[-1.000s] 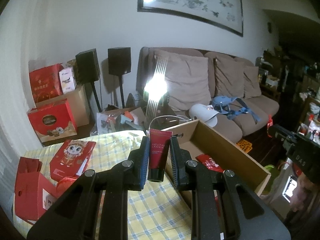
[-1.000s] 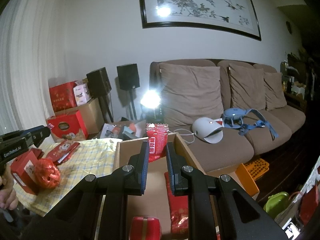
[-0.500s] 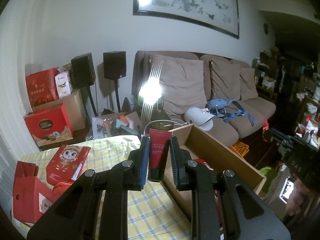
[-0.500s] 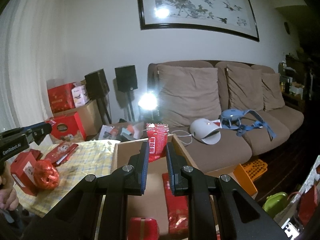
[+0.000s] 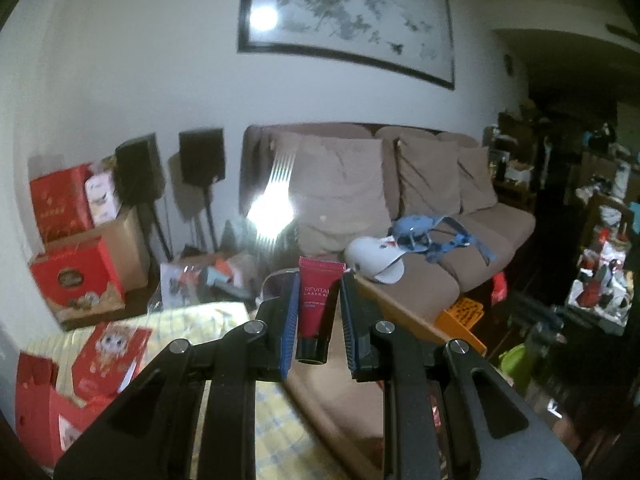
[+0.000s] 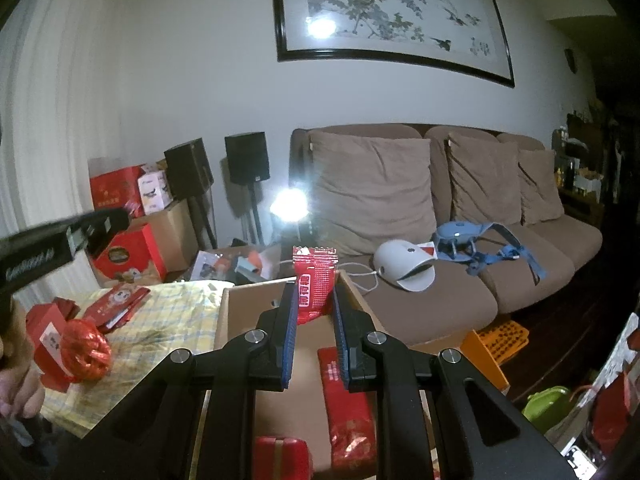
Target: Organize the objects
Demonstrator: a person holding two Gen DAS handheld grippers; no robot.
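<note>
Living-room clutter all around, a brown sofa [image 6: 420, 240] behind and a yellow checked tablecloth [image 6: 176, 320] underfoot, and both grippers are loaded. Left gripper [image 5: 318, 312] first: its jaws are drawn in close on a red cosmetic tube [image 5: 316, 304], cap towards the camera, the tube upright between the blue pads and lifted clear of the table. Just beyond and to the right of it runs the near wall of the cardboard box [image 5: 416, 320], so the tube looks to be at the box's edge rather than over its floor. Over to the right gripper [image 6: 314, 304]: narrow gap there too, clamped on a red snack packet [image 6: 314, 284] that stands up above the fingertips, and this one hangs squarely over the open cardboard box [image 6: 224, 320].

Progress check. Inside the box a long red packet [image 6: 348, 408] already lies flat, with a red box [image 6: 282, 458] at the near end, so some sorting is done. Neither held item has been released yet. Still out on the cloth: a shiny red ball [image 6: 86, 350], red cartons [image 6: 46, 336] beside it, and a red cartoon gift bag [image 5: 114, 354]. Roughly midway, by the look of it, with two drops pending and several red pieces left to gather.
</note>
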